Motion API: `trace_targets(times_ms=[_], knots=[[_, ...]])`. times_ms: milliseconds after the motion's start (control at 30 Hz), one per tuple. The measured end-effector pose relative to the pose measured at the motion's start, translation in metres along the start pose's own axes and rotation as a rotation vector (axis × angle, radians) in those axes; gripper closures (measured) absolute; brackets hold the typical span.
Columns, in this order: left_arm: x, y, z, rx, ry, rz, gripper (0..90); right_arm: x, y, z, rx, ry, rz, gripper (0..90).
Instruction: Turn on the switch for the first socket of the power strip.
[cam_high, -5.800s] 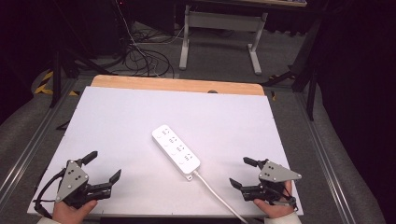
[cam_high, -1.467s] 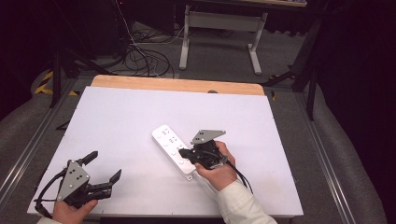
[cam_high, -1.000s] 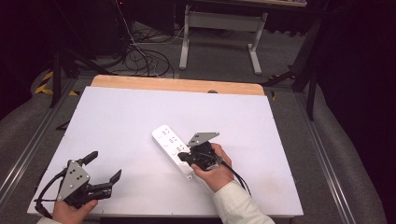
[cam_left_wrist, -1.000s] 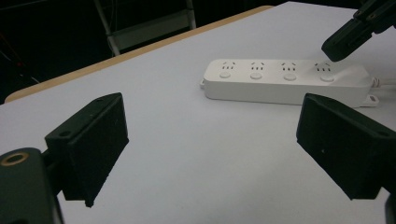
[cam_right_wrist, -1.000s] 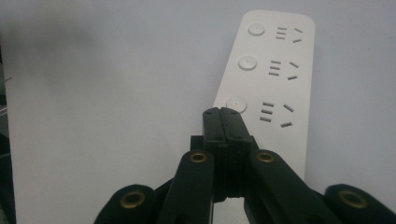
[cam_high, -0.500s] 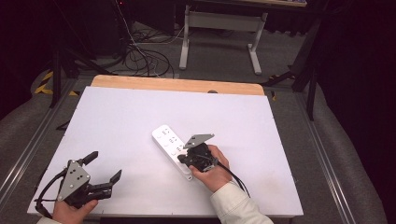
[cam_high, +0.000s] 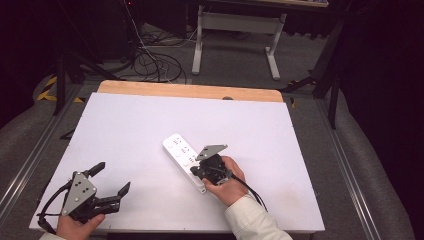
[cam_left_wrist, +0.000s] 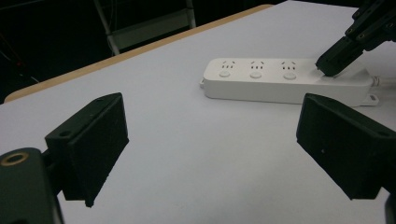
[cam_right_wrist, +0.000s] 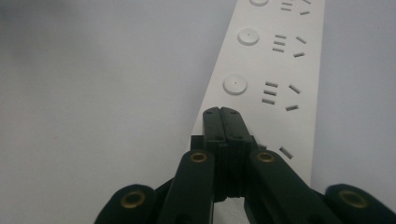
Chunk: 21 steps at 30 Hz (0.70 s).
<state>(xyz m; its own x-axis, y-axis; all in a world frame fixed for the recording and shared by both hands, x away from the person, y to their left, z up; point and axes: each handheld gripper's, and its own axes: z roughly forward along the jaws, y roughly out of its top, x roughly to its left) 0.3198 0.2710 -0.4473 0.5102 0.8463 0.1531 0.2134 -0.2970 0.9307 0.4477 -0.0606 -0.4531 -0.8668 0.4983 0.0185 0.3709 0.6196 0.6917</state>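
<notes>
A white power strip lies slantwise in the middle of the white table, with round buttons beside its sockets. My right gripper is shut, jaws together, and its tips rest on the strip's top near its close end, at the edge by the button row. The left gripper view shows those tips touching the strip from the right. My left gripper stands open over the table's front left corner, nothing between its jaws.
The strip's white cable leaves its close end under my right hand. A wooden edge bounds the table's far side. Beyond it stand a desk frame and loose floor cables.
My right gripper has come from the front right corner, closed its jaws, and over the last second slid slightly left along the strip's close end. My left gripper has stayed put.
</notes>
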Motion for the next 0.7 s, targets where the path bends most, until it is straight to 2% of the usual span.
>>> trace_targets(times_ms=[267, 700], knots=[[-0.0009, 0.0, -0.0002, -0.002, 0.0, -0.005, 9.7, 0.0032, -0.0002, 0.0008, 0.011, -0.019, -0.03, 90.0], [-0.001, 0.0, -0.0002, -0.001, 0.001, -0.006, 9.7, 0.0032, -0.0013, 0.0016, 0.01, -0.017, -0.032, 90.0]])
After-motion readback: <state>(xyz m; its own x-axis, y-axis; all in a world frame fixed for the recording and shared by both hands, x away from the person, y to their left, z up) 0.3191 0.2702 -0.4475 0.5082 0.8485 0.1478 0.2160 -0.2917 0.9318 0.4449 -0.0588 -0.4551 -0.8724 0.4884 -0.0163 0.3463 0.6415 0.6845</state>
